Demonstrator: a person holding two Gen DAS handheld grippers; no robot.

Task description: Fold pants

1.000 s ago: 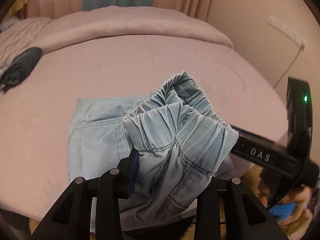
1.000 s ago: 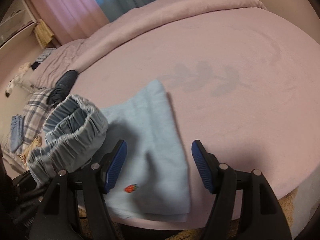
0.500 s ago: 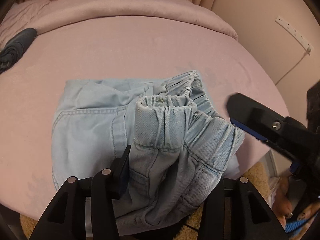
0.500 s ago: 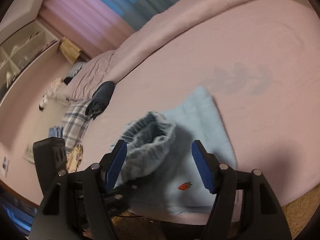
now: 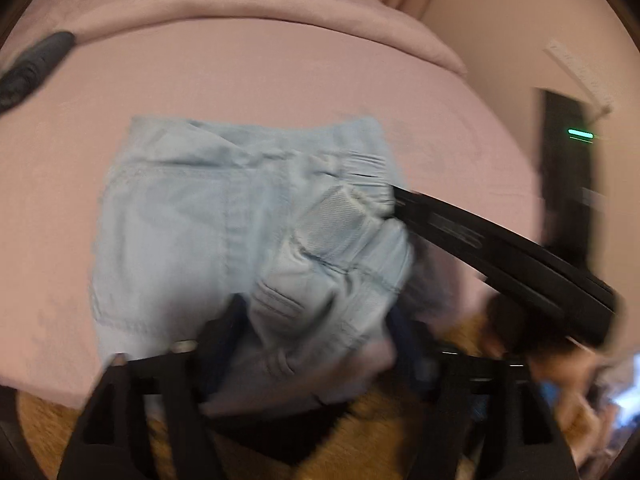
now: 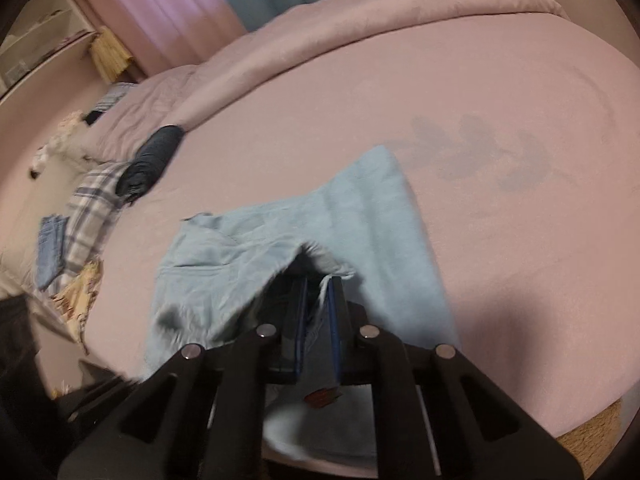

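Light blue denim pants (image 5: 180,220) lie partly folded on the pink bed (image 5: 280,80). Their bunched elastic waistband (image 5: 344,232) sags between the fingers of my left gripper (image 5: 316,312), whose jaws are opening wide and no longer pinch the cloth. The picture is blurred. From the right, the black fingers (image 5: 460,232) of my right gripper reach to the waistband. In the right wrist view my right gripper (image 6: 318,300) is closing, its blue pads nearly together with a fold of the pants (image 6: 224,268) pinched between them.
A dark rolled garment (image 6: 152,160) and a plaid cloth (image 6: 92,208) lie at the bed's left side. A folded duvet (image 5: 240,0) runs along the back. The bed's near edge drops to brown carpet (image 5: 360,440). A hand (image 5: 560,360) shows at lower right.
My left jaws spread wide and the raised waistband bunch sank onto the folded pants. My right gripper came in from the right and closed from wide open onto the pants' edge.
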